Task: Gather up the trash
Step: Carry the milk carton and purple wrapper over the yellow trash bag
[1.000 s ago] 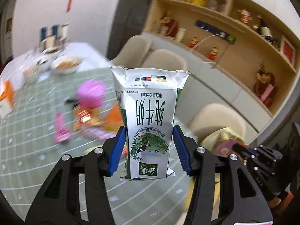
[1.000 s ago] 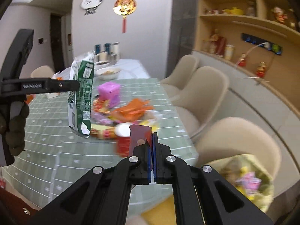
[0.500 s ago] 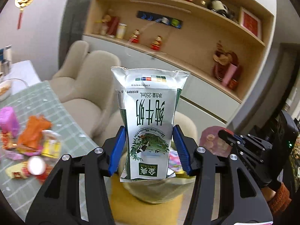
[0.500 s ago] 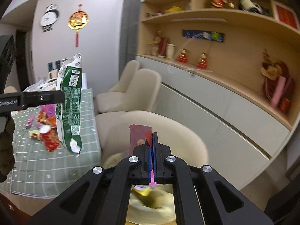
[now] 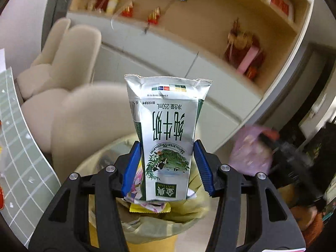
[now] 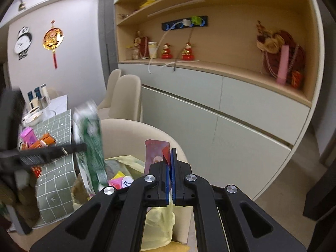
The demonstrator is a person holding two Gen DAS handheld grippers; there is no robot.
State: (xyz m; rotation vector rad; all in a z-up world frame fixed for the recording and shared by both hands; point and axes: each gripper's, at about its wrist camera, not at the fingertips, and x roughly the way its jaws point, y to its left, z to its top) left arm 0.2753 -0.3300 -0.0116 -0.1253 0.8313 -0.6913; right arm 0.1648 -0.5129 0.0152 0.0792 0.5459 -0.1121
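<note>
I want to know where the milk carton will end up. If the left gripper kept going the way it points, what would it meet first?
Probably the yellow trash bag and its wrappers, just beyond the milk carton.

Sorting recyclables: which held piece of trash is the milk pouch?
The white-and-green milk pouch in the left gripper; the right gripper pinches a thin reddish wrapper.

You can read "250mL" and "纯牛奶" upside down on the milk pouch point(image 5: 168, 138). In the bin, a pink pack point(image 6: 120, 182) shows "Kle", the rest hidden.
</note>
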